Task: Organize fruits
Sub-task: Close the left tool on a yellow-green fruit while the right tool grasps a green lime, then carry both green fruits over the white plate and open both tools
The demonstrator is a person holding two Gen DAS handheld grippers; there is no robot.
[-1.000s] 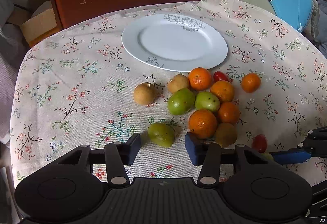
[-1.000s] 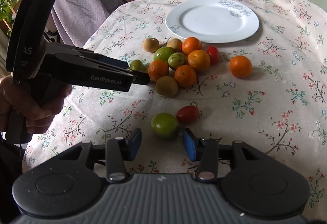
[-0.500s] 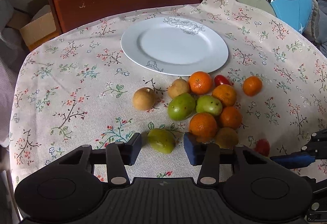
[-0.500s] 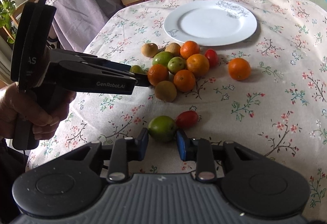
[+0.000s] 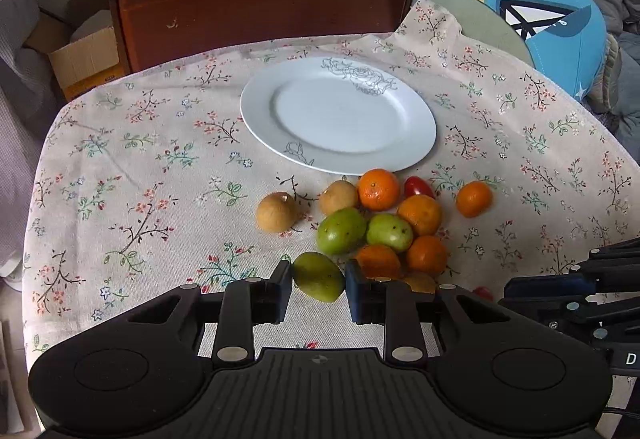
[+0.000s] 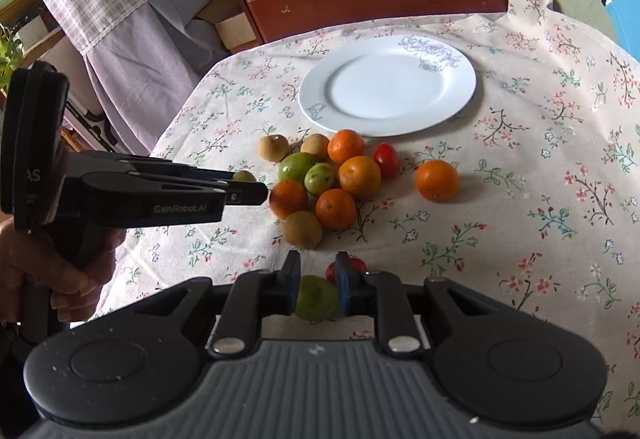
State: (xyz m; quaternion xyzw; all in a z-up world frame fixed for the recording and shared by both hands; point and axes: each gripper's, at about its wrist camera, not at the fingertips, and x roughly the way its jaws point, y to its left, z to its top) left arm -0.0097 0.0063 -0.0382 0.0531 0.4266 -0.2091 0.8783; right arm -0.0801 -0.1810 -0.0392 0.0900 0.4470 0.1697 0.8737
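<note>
Both grippers have closed in since 1 second ago: right gripper [image 6: 317, 283] now clamps a green fruit [image 6: 316, 298] at lower centre, left gripper [image 5: 319, 281] brackets another green fruit [image 5: 319, 276], jaws unclenched, next likely squeezing before the empty plate [image 5: 416, 143].

My round worktop [image 5: 120, 175] under a floral beige cloth, white flower-printed plate [image 5: 338, 117] at the back, loose heap of orange, green, brown and red fruits [image 5: 384, 223] just before it
</note>
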